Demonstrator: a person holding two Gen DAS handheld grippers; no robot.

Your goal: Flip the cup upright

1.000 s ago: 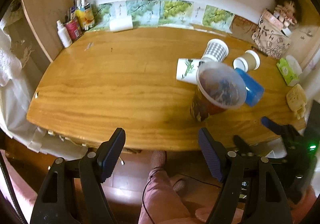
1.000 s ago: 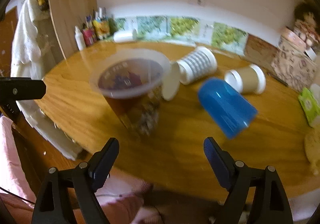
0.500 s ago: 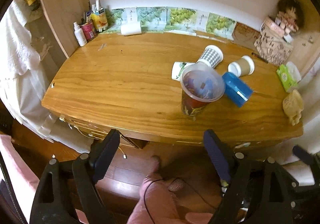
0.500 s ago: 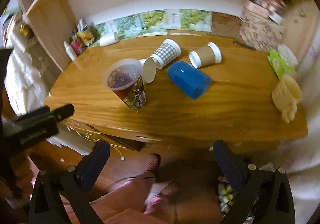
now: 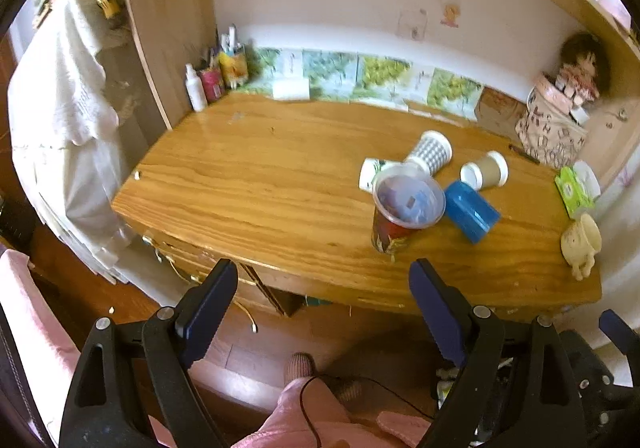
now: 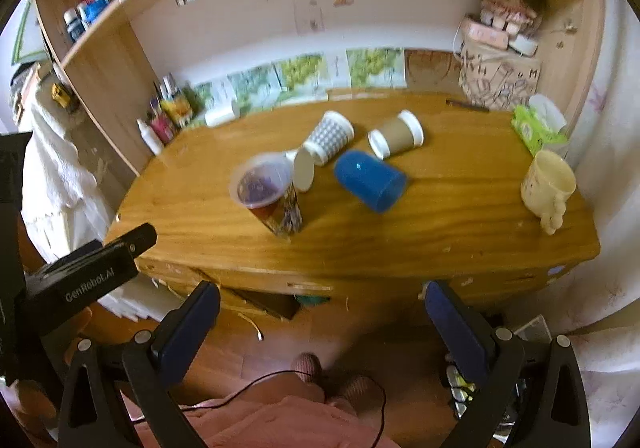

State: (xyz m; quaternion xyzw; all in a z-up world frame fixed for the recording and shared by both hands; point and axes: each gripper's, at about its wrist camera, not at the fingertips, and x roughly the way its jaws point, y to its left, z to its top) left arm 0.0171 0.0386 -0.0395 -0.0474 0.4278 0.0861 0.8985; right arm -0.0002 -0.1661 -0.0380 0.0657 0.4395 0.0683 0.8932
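A clear printed plastic cup [image 5: 404, 208] stands upright on the wooden desk [image 5: 260, 184]; it also shows in the right wrist view [image 6: 268, 194]. Behind it lie a blue cup [image 5: 470, 210] [image 6: 370, 180], a checked paper cup [image 5: 430, 152] [image 6: 328, 136], a brown paper cup [image 5: 486, 170] [image 6: 396, 134] and a white leaf-print cup [image 5: 370, 174], all on their sides. My left gripper [image 5: 324, 308] is open and empty, held back off the desk's front edge. My right gripper [image 6: 320, 322] is open and empty, also back over the floor.
A cream mug [image 6: 548, 188] stands at the desk's right end beside a green tissue pack [image 6: 536, 128]. Bottles [image 5: 208, 84] stand at the back left corner, a patterned bag with a doll [image 6: 500, 76] at the back right. The person's legs and feet [image 6: 304, 368] are below.
Both grippers have pulled back and up from the desk, away from the upright plastic cup. The cups have not moved.
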